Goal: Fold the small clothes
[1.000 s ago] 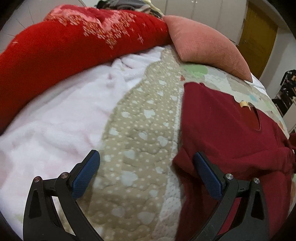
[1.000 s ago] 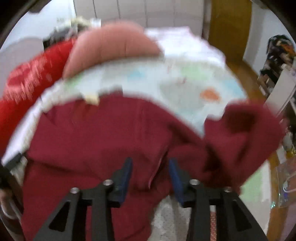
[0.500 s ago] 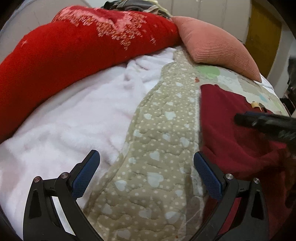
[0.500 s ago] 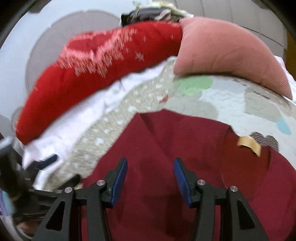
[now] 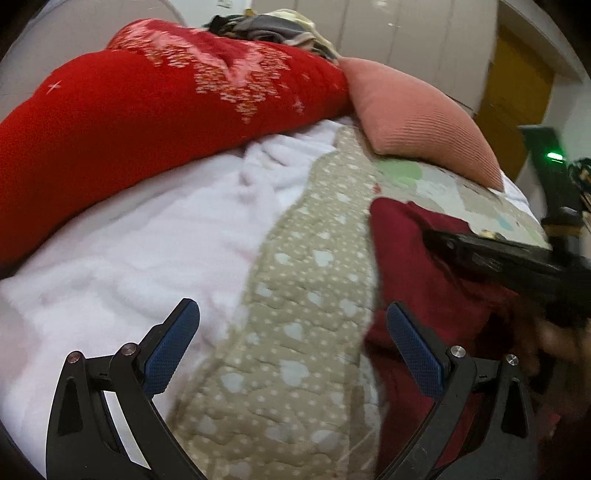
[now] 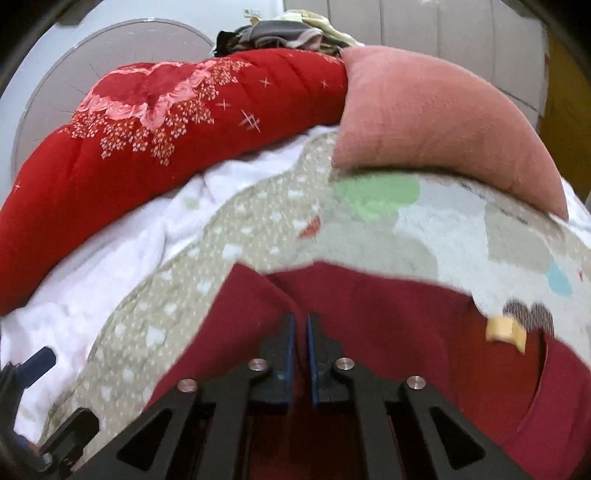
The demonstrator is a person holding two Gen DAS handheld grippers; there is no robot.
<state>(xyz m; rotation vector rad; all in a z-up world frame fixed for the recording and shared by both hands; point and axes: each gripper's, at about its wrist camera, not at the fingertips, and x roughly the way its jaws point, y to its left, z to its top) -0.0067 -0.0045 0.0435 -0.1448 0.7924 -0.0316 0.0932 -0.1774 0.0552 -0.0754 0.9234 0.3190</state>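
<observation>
A dark red small garment (image 6: 388, 306) lies on the patterned quilt (image 6: 258, 221) of a bed; its neck label shows at the right. My right gripper (image 6: 300, 343) is shut on a fold of this garment near its left shoulder. In the left wrist view the garment (image 5: 424, 280) lies at the right, with the right gripper's black body (image 5: 517, 258) reaching over it. My left gripper (image 5: 291, 354) is wide open and empty above the beige heart-patterned quilt (image 5: 295, 332), its right finger beside the garment's left edge.
A thick red blanket (image 5: 129, 122) lies along the back left. A pink cushion (image 5: 417, 114) sits at the back. A white fleece blanket (image 5: 129, 258) covers the left part of the bed. Clothes are piled behind the red blanket (image 6: 288, 33).
The right gripper has moved forward over the garment and its jaws have shut on a fold. The left gripper has stayed open, shifting slightly left of the garment's edge.
</observation>
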